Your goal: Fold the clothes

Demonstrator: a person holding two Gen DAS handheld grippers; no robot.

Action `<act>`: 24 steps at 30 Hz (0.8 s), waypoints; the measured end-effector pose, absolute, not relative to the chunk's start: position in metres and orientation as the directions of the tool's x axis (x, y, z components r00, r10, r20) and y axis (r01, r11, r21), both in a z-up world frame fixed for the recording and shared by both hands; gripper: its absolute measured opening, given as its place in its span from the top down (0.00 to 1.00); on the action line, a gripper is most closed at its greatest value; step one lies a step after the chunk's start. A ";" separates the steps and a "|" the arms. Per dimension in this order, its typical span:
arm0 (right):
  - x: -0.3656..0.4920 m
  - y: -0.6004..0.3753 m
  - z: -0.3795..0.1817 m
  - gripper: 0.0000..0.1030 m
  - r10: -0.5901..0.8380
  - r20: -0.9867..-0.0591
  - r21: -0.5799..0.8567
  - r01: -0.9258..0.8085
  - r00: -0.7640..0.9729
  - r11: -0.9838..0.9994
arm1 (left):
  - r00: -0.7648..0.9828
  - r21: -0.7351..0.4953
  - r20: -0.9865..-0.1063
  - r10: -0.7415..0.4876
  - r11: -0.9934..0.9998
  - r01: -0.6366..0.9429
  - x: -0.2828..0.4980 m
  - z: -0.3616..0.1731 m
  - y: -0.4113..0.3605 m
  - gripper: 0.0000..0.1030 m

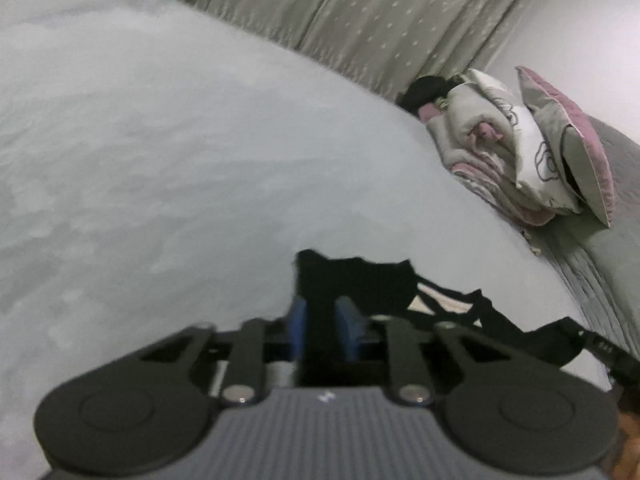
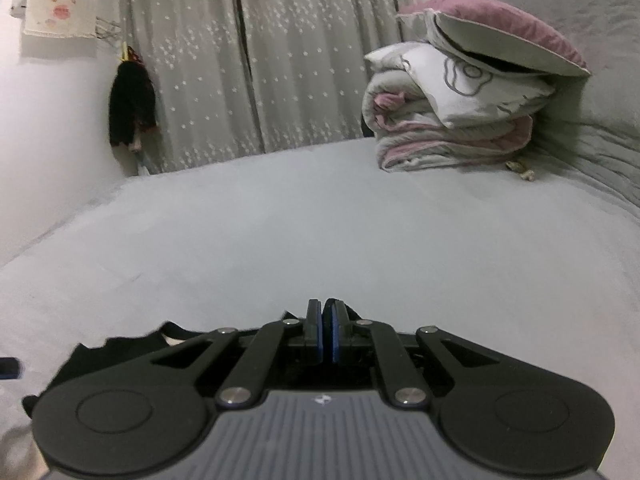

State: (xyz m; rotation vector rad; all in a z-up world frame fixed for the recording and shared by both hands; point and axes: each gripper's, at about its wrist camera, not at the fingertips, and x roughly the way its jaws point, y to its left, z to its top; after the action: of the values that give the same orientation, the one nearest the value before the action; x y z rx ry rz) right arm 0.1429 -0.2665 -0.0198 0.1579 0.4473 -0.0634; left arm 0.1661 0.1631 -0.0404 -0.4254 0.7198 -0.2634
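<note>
Open bed (image 2: 280, 232) ahead and left; blocked far right by stacked bedding (image 2: 448, 136) against curtain (image 2: 248, 60)

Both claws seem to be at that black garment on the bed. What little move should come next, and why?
Probably lift both ends together and draw the black garment taut. The left gripper has black cloth between its blue pads, the right gripper is pressed shut at the garment's edge, and the cloth lies bunched on the bed, too rumpled to fold.
</note>
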 end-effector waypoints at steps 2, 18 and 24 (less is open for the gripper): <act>0.140 -0.266 -0.014 0.93 -0.012 -0.407 0.147 0.079 0.914 0.986 | 0.732 -0.453 -0.563 -0.384 0.884 0.115 0.167 -0.044 0.148 0.88; 0.145 -0.333 -0.085 0.91 -0.047 -0.611 0.176 0.194 0.790 0.965 | 0.680 -0.132 -0.667 -0.304 0.947 0.294 0.157 -0.073 0.085 0.88; 0.134 -0.356 -0.070 0.71 -0.022 -0.562 0.292 0.224 0.827 0.930 | 0.704 -0.225 -0.635 -0.317 0.948 0.224 0.167 -0.058 0.105 0.80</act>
State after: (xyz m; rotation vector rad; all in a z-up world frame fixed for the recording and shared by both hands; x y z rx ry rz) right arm 0.1336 -0.3559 -0.0697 0.3585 0.5860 -0.1336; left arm 0.1666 0.1052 -0.0582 -0.1347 0.7303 -0.3019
